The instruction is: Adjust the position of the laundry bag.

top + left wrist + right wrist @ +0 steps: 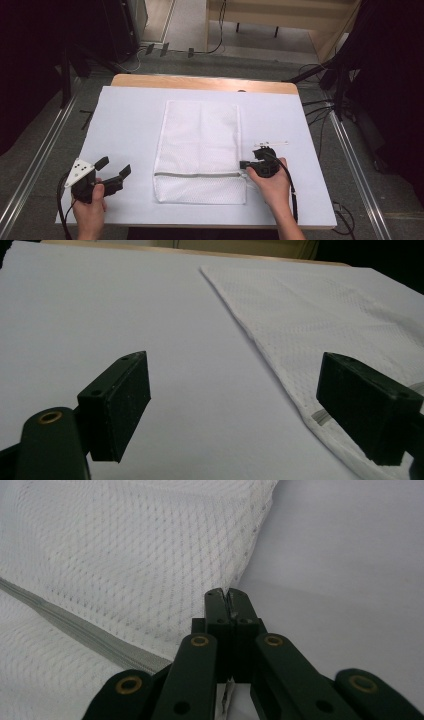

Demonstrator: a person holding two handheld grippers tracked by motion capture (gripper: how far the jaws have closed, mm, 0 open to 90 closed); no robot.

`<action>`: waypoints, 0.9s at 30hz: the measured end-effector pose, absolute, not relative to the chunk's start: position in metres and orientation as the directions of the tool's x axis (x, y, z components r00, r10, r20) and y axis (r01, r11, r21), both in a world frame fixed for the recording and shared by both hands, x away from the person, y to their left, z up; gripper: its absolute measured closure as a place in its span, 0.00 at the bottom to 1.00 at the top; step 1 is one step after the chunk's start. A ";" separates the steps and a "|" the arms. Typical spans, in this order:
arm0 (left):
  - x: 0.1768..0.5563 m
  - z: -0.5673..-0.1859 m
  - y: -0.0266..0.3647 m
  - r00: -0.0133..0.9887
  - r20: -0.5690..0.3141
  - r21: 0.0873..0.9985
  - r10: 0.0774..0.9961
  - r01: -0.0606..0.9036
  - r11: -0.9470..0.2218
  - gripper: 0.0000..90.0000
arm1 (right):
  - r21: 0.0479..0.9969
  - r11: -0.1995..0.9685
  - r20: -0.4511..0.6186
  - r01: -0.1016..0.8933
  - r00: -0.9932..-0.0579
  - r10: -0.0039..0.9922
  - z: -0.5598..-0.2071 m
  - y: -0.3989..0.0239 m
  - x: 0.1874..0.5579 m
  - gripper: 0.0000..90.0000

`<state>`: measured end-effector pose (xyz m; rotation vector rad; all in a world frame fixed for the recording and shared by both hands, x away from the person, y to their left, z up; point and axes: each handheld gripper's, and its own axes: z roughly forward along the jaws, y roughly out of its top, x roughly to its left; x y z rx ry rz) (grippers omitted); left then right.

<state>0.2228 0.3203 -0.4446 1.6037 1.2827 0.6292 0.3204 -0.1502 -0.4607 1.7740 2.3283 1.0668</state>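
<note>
White mesh bag [200,150] flat on table, grey zipper [197,174] across; right gripper [244,164] pinches its edge, left gripper [114,167] spread wide, empty.

Bright even overhead light on white table [130,115]; dark surroundings; soft, slightly blurry frames.

A white sheet [130,115] covers the table, leaving bare wood [200,82] along its far edge. A thin pale strip [270,143] lies flat on the sheet toward the right edge. On the grey floor [195,60], black cables [320,107] trail off the far right corner, and a metal rail [35,165] runs along the left side
</note>
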 end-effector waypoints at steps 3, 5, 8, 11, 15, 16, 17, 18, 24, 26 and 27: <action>0.223 -0.445 0.319 0.316 -0.161 0.896 0.935 0.444 0.004 0.16 | 0.530 0.109 0.371 0.841 -0.345 0.862 -0.461 -0.158 0.316 1.00; 0.223 -0.445 0.319 0.317 -0.160 0.895 0.935 0.446 0.002 0.16 | 0.529 0.104 0.372 0.842 -0.340 0.863 -0.461 -0.163 0.313 1.00; 0.223 -0.445 0.319 0.317 -0.161 0.894 0.935 0.448 0.003 0.16 | 0.532 0.107 0.367 0.840 -0.343 0.864 -0.462 -0.170 0.309 1.00; 0.223 -0.446 0.318 0.318 -0.157 0.894 0.935 0.448 -0.002 0.16 | 0.536 0.093 0.371 0.839 -0.333 0.867 -0.462 -0.176 0.305 1.00; 0.222 -0.446 0.317 0.316 -0.152 0.893 0.936 0.451 -0.008 0.16 | 0.549 0.085 0.373 0.832 -0.334 0.866 -0.464 -0.183 0.298 1.00; 0.222 -0.446 0.316 0.320 -0.151 0.893 0.935 0.450 -0.010 0.16 | 0.547 0.083 0.374 0.833 -0.332 0.866 -0.464 -0.184 0.297 1.00; 0.222 -0.446 0.316 0.320 -0.151 0.892 0.935 0.451 -0.011 0.16 | 0.550 0.087 0.373 0.831 -0.337 0.865 -0.465 -0.185 0.296 1.00; 0.222 -0.447 0.316 0.321 -0.149 0.892 0.935 0.452 -0.014 0.16 | 0.550 0.081 0.377 0.831 -0.333 0.864 -0.465 -0.186 0.295 1.00; 0.224 -0.446 0.316 0.326 -0.144 0.893 0.934 0.449 -0.018 0.16 | 0.655 0.006 0.389 0.755 -0.345 0.854 -0.459 -0.201 0.286 0.74; 0.225 -0.446 0.315 0.326 -0.152 0.893 0.933 0.450 -0.012 0.16 | 0.695 -0.003 0.365 0.719 -0.349 0.863 -0.455 -0.207 0.277 0.69; 0.225 -0.446 0.314 0.328 -0.148 0.893 0.933 0.450 -0.017 0.16 | 0.704 -0.006 0.362 0.710 -0.352 0.863 -0.454 -0.210 0.273 0.68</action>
